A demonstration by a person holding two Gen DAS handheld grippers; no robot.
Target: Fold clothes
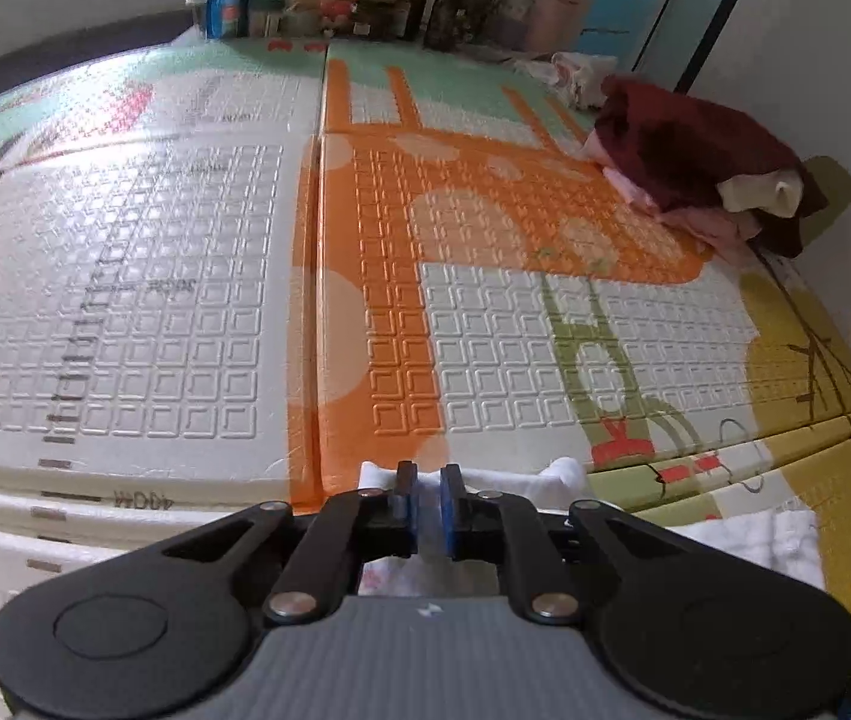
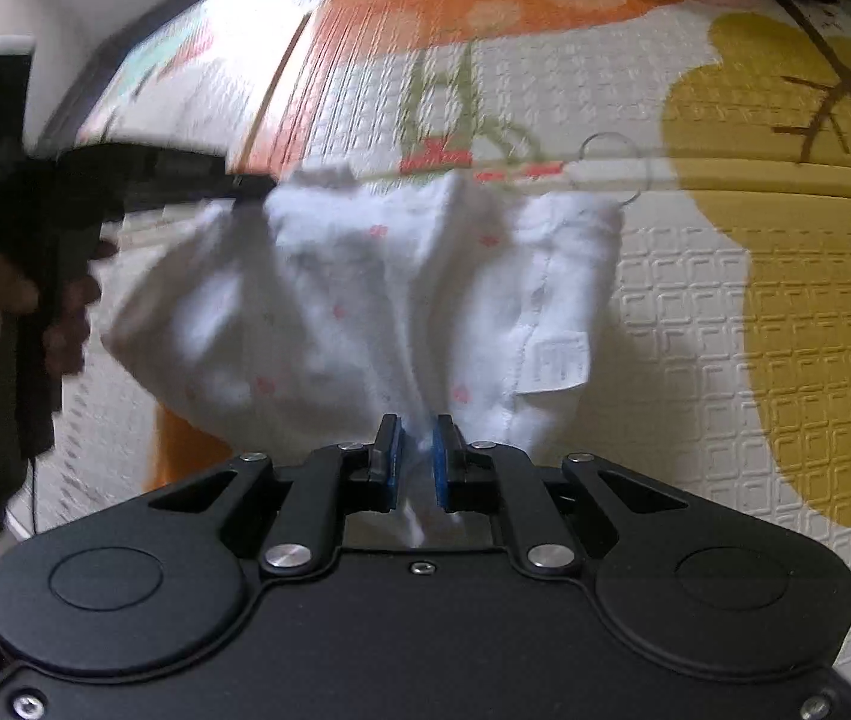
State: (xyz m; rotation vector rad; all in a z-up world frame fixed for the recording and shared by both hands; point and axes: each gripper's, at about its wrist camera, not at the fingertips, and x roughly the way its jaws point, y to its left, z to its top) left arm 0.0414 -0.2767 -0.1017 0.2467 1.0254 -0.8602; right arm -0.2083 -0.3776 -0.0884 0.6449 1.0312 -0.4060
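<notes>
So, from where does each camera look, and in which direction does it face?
Left wrist: sits on the left gripper, faces across the play mat toward a clothes pile; its fingers pinch the white garment.
Right wrist: sits on the right gripper, looks down at the white garment; the left gripper and a hand show at left.
Shared: garment, mat, pile.

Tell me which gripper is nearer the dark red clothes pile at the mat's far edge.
Probably left, though it's close. The left gripper faces the dark red pile across open mat; the right gripper views it beyond the white garment both hold.
</notes>
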